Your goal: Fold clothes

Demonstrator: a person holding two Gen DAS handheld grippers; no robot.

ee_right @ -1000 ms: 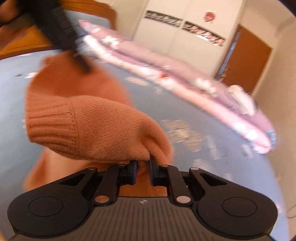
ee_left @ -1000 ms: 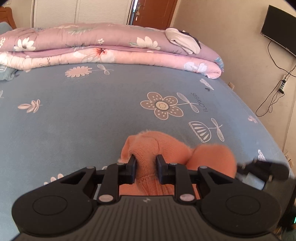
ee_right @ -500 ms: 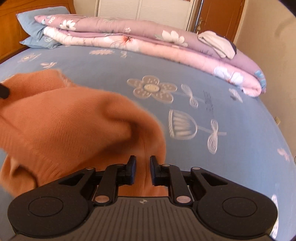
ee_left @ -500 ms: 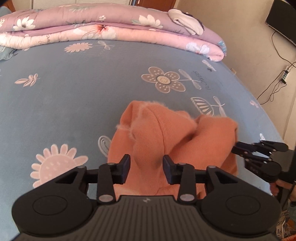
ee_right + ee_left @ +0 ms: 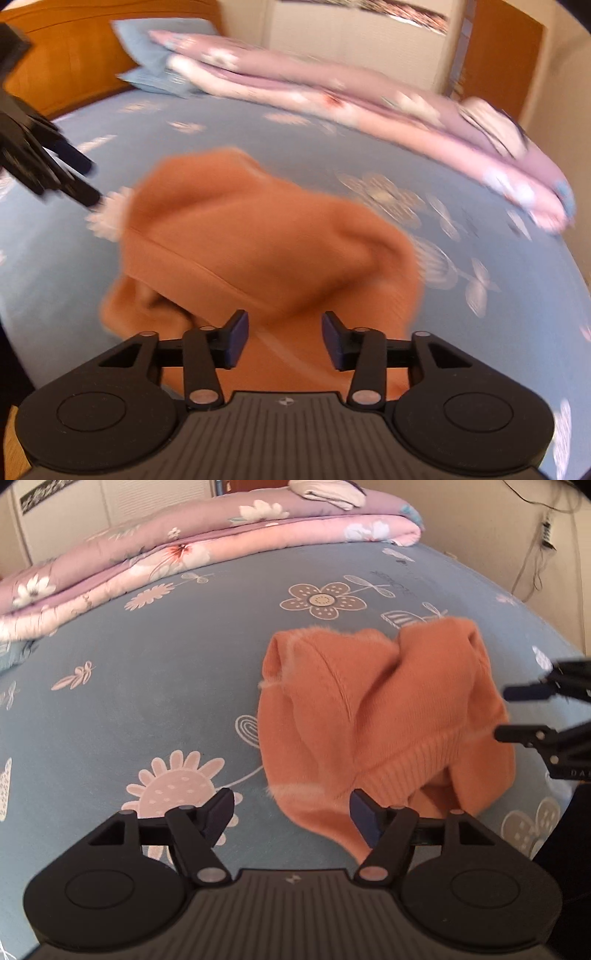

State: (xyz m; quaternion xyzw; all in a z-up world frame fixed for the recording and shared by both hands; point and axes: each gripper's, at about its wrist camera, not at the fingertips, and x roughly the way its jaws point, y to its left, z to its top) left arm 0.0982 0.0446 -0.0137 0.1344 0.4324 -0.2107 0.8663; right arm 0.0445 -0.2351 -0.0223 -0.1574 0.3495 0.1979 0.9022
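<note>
Both grippers have let go: a second ago each pinched the orange knitted sweater (image 5: 380,716), and now the left gripper (image 5: 291,814) and right gripper (image 5: 284,338) are opening, fingers apart, nothing clamped. It lies bunched on the blue flowered bedsheet (image 5: 147,679) just ahead of both fingertips, apparently needing regrasping.

An orange knit sweater (image 5: 376,716) lies on a blue flower-printed bedsheet (image 5: 147,686) beside a pink floral quilt (image 5: 207,550).
</note>
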